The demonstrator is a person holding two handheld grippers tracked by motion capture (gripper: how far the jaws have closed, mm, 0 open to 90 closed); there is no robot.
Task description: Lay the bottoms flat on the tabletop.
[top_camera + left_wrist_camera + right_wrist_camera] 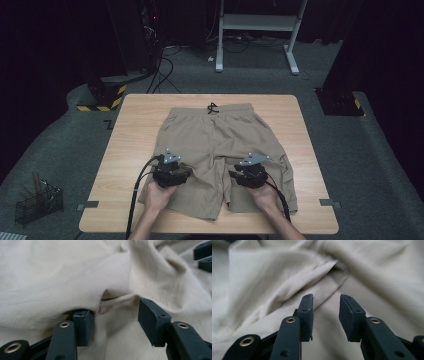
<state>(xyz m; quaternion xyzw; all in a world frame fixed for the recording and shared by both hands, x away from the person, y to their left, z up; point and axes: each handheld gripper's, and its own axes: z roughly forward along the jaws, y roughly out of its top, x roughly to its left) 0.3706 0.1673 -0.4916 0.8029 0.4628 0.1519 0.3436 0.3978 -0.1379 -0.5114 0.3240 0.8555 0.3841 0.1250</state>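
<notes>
Two hand-held grippers rest on khaki shorts spread on a wooden worktop.

The left hand-held gripper (176, 170) and right hand-held gripper (245, 172), both with jaws apart and gripping nothing, sit low in the frame, one on each leg. The shorts (220, 145) run lengthwise up the frame to the waistband drawstring (213, 108); worktop (125, 150) beneath.

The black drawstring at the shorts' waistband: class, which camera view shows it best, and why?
The high view: the drawstring lies knotted at the waistband, at the table's far edge. The left gripper view and right gripper view look at close-up folds of the beige shorts between open jaws.
</notes>
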